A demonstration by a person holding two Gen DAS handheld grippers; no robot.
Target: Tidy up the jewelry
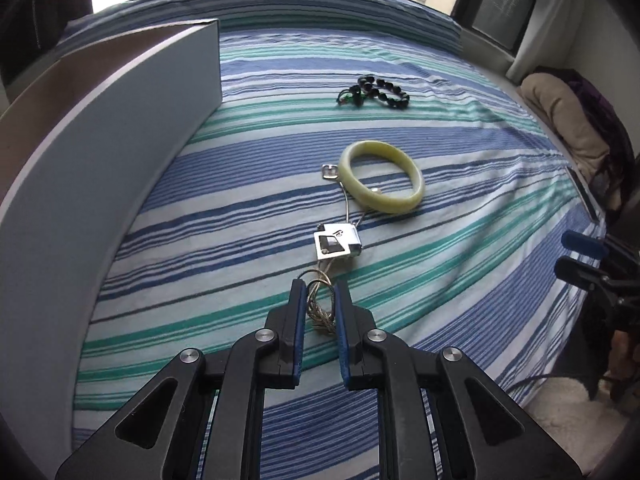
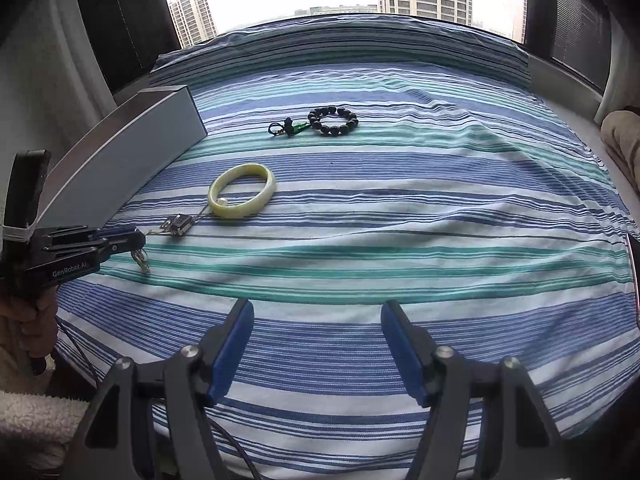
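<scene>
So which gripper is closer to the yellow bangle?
Left. The left gripper grips the silver chain leading to the yellow bangle; the right gripper hangs open farther back over the striped bedsheet.

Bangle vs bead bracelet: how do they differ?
The bangle is one solid pale yellow-green ring; the bead bracelet is a loop of separate dark beads with a green-tipped tassel. The bangle lies on the silver chain; the bead bracelet lies alone, farther off. Both rest flat on the striped sheet.
</scene>
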